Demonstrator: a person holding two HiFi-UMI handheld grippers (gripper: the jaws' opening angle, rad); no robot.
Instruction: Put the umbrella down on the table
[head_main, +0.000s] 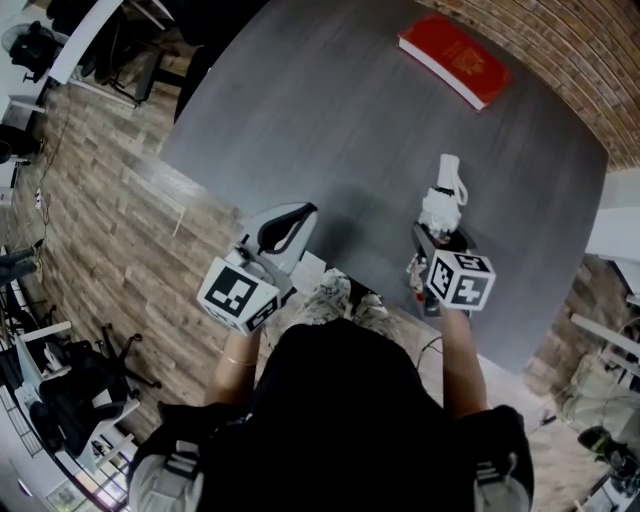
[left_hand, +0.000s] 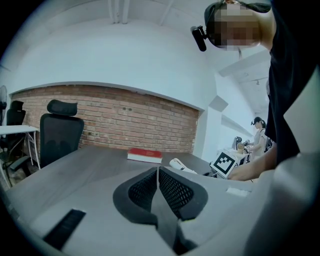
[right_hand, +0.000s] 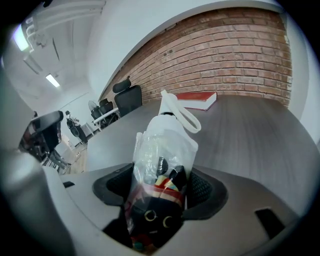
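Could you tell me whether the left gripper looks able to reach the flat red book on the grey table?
Probably yes: bare grey table lies between the left gripper and the flat red book, so nothing blocks it. Its jaws are together and empty; the book lies far across.

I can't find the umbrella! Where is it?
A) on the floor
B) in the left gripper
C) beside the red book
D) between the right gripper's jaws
D: in the right gripper view, the jaws of the right gripper are clamped on the plastic-wrapped umbrella.
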